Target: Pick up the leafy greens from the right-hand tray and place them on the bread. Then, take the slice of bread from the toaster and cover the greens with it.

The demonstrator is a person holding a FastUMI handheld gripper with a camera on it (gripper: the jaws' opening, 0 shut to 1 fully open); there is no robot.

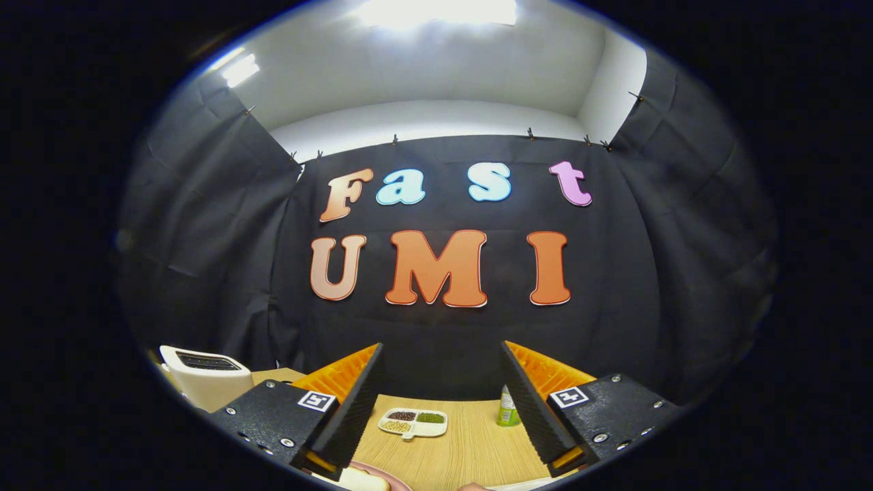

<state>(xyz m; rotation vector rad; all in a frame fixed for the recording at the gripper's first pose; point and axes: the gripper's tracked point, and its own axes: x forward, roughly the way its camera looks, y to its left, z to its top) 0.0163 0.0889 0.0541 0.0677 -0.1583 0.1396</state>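
The gripper (442,402) is open and empty above the worktop (470,450). Far left, its finger partly hides the toaster (204,375); bread (365,481) is cut off nearby.

**Much of the worktop scene is cut off or covered**

The toaster (204,375) is partly covered by the left finger of the gripper (442,402), whose fingers stand wide apart with nothing between them; its slots are too dark to see inside. A green bottle (507,408) is half hidden behind the right finger. The divided dish (413,422) holds small grains, too small to identify. A pink plate (389,476) with a pale piece on it is cut off below.
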